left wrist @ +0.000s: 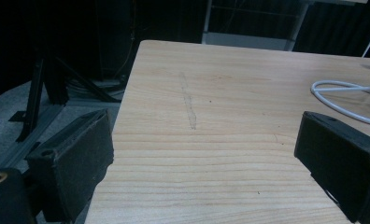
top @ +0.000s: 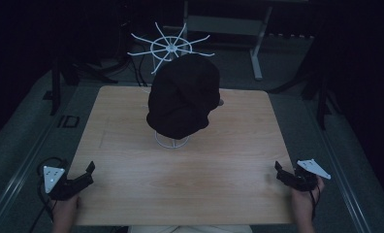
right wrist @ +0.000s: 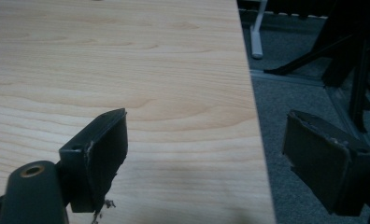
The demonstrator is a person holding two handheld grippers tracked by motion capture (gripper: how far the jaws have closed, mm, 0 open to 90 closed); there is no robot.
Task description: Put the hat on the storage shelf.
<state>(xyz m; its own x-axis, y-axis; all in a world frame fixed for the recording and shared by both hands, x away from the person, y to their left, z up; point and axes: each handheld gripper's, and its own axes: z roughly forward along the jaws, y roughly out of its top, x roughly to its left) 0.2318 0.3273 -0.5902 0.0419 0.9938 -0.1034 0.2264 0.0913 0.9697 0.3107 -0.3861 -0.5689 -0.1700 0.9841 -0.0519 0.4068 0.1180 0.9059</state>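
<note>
A black cap [top: 183,97] hangs on a white wire stand whose round base [top: 172,141] rests mid-table; part of that base ring [left wrist: 335,95] appears in the left gripper view. Behind it stands a white spoked wire rack [top: 169,47]. My left gripper [top: 88,171] rests open at the table's front left corner, jaws wide apart with bare wood between them [left wrist: 206,154]. My right gripper [top: 279,170] sits open at the front right edge, one jaw over the table and the other past its edge [right wrist: 206,149]. Neither holds anything.
The wooden table [top: 180,184] has a faint scratch line [left wrist: 188,105] on its left part. Grey carpet [right wrist: 295,107] and dark metal stand legs [top: 54,82] surround it. A white frame leg [top: 257,53] stands behind the table.
</note>
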